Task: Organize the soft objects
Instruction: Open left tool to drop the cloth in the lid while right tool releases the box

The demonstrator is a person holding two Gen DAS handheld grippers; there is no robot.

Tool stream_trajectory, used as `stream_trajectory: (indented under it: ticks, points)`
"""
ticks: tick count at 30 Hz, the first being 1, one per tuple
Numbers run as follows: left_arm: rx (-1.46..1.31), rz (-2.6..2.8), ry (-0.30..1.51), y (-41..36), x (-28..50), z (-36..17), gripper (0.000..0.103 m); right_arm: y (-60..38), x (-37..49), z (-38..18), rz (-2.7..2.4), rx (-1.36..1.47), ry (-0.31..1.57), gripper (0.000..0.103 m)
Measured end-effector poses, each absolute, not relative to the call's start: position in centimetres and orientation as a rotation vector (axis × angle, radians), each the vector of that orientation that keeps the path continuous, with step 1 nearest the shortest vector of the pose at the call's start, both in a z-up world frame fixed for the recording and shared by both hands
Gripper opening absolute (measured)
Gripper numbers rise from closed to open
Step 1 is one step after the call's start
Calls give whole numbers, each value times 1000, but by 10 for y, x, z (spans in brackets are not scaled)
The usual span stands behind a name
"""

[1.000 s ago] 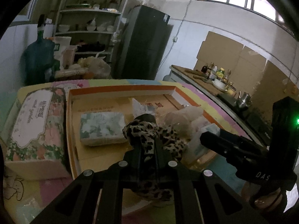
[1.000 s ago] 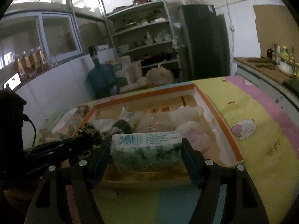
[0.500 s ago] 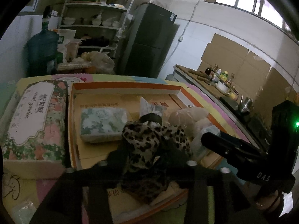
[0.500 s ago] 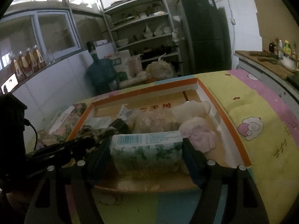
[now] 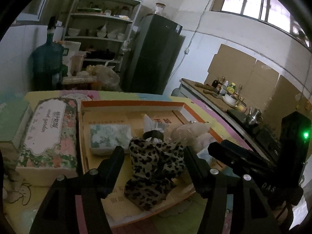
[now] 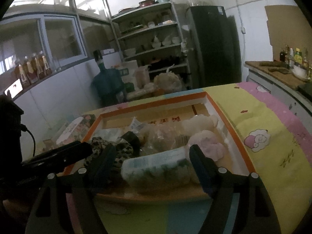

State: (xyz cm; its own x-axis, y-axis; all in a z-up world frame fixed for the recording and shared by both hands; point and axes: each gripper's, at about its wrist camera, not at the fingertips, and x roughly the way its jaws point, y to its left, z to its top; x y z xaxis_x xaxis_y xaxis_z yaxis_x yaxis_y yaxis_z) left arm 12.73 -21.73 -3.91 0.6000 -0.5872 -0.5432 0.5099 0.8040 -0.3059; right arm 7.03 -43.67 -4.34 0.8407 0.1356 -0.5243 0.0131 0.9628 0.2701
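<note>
Left tool [image 5: 154, 154]: jaws opening, astride the leopard cloth [image 5: 154, 167] at the tray [image 5: 132, 103]'s near edge, pads clear. Right tool [image 6: 150, 154]: opening around the tissue pack [image 6: 156, 167]. Risk: cloth overhangs the rim, may slide onto the bench [image 6: 273, 136].

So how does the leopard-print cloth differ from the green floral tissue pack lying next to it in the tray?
The leopard-print cloth is crumpled and shapeless; the green floral tissue pack is a neat flat block. The cloth is tan with dark spots; the pack is pale with green leaves. The cloth lies near the front rim of the orange-edged tray; the pack lies further back on the left. Both rest inside that tray.
</note>
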Motion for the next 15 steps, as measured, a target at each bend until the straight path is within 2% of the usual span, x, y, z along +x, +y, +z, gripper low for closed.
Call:
stream_trajectory:
  ticks: [10, 15]
  points:
    - [-127, -620, 630, -202, 111, -25, 64, -426, 56, -29, 71, 258, 531, 79]
    - [-138, -609, 606, -190, 102, -18, 72, -416, 50, -21, 80, 250, 518, 79]
